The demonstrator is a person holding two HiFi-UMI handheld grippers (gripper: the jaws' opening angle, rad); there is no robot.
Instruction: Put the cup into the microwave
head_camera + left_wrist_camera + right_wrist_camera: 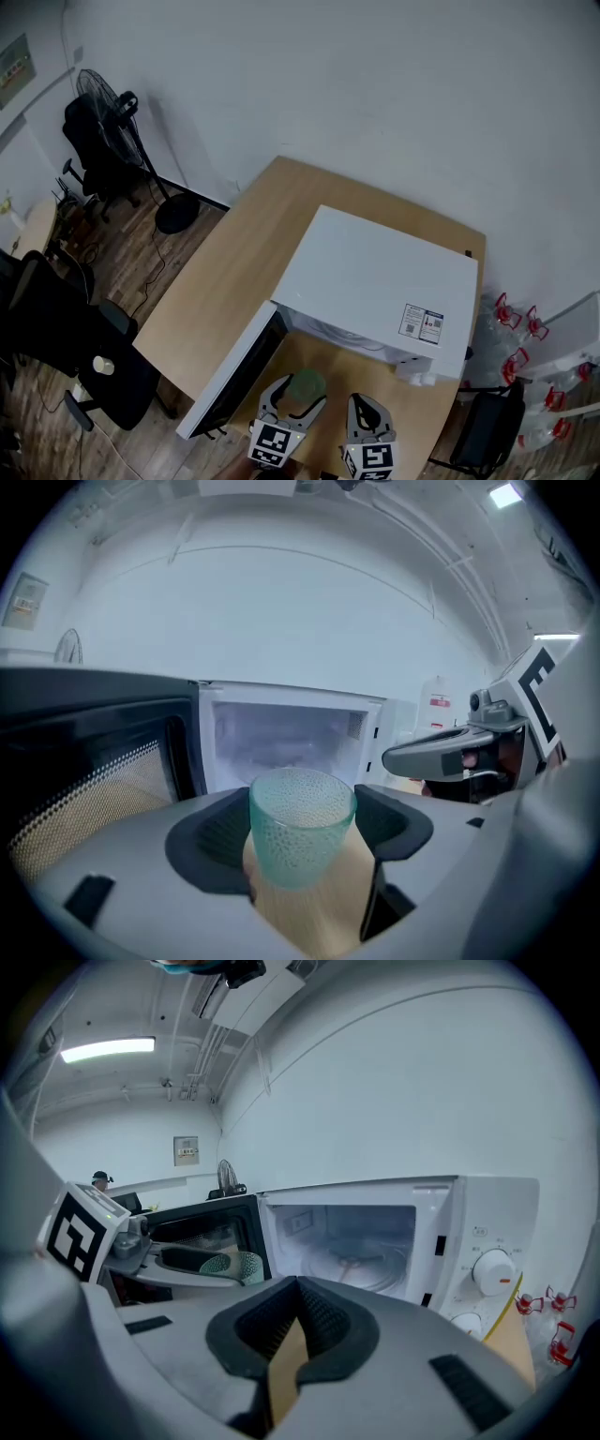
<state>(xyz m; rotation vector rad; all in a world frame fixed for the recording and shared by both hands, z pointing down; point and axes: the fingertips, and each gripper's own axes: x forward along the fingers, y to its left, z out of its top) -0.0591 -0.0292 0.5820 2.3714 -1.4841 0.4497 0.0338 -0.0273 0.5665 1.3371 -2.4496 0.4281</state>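
Jaws around dimpled translucent cup (300, 823)

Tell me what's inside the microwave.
Inside the microwave only the turntable shows; no cup is in there. The cup is outside, held in the left tongs. The right tongs cover the cavity's front floor.

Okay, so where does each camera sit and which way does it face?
Head view: on the person's head, facing steeply down on the table and microwave; left gripper and right gripper show at bottom.
Left gripper view: on the left gripper, facing the open microwave; its jaws grip the cup.
Right gripper view: on the right gripper, facing the microwave's cavity and dials; its jaws shut, empty.
Shared: both gripper views show the cavity and the other gripper.
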